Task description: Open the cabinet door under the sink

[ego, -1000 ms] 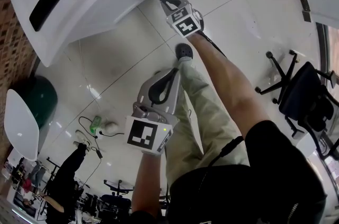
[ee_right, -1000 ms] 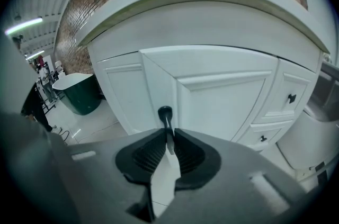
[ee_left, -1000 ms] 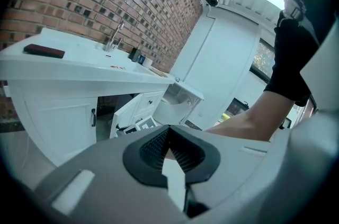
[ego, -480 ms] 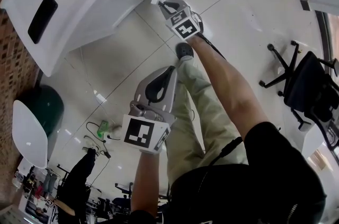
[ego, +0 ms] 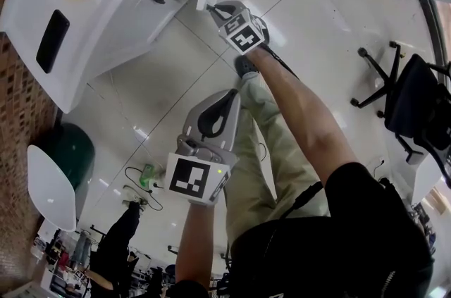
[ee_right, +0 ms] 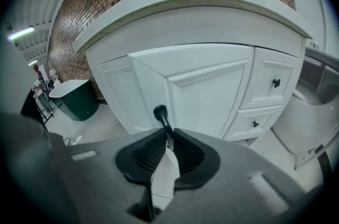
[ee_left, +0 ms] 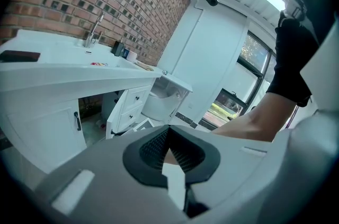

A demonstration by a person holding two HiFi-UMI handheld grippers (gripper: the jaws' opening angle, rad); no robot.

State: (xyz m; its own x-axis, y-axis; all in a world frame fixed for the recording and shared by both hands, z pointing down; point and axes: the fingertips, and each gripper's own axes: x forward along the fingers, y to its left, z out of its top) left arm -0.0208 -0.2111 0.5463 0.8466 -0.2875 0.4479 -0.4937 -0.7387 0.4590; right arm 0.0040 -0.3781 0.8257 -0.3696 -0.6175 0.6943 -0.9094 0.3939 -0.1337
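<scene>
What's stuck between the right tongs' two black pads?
The black handle of the cabinet door, pinched by the right tongs; the right gripper view shows it.

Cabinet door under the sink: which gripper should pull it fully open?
Right. The right gripper is shut on the black handle of the cabinet door, already ajar. The left gripper hangs back over the floor, jaws together, holding nothing.
</scene>
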